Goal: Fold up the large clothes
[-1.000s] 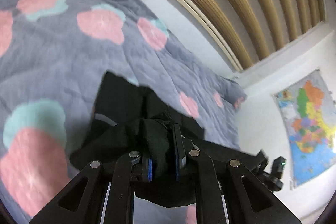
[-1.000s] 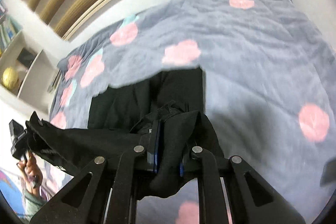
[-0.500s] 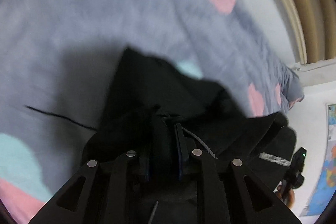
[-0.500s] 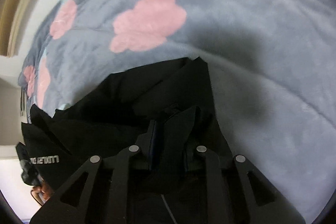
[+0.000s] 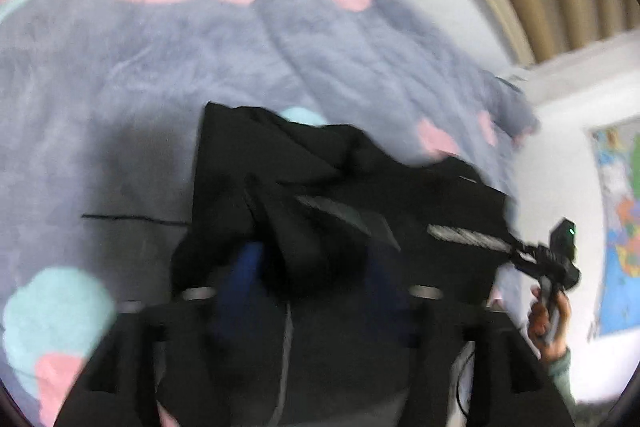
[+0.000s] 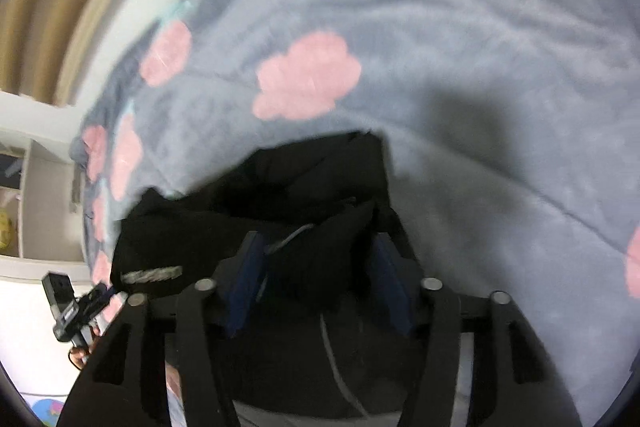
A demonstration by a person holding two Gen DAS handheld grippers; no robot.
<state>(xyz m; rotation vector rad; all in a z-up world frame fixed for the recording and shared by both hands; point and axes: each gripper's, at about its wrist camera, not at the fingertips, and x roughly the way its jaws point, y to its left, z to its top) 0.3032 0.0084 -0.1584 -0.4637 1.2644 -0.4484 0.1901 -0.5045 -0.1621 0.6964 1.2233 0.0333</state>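
A black garment [image 5: 332,187] is seen heaped in the lower middle of both views, lying on a grey bed cover [image 5: 140,67] printed with pink and teal clouds. The left gripper [image 5: 316,267] is shown with its jaws opening, a fold of the black cloth loose between its blue pads. The right gripper [image 6: 316,259] is likewise opening, with a peak of cloth standing between its pads, unpinched. A map [image 5: 616,227] is visible at the right edge of the left view.

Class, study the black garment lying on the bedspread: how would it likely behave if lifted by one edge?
The black garment probably flops and drapes: it lies in soft folds. It looks thick, so likely fairly heavy. It won't roll.
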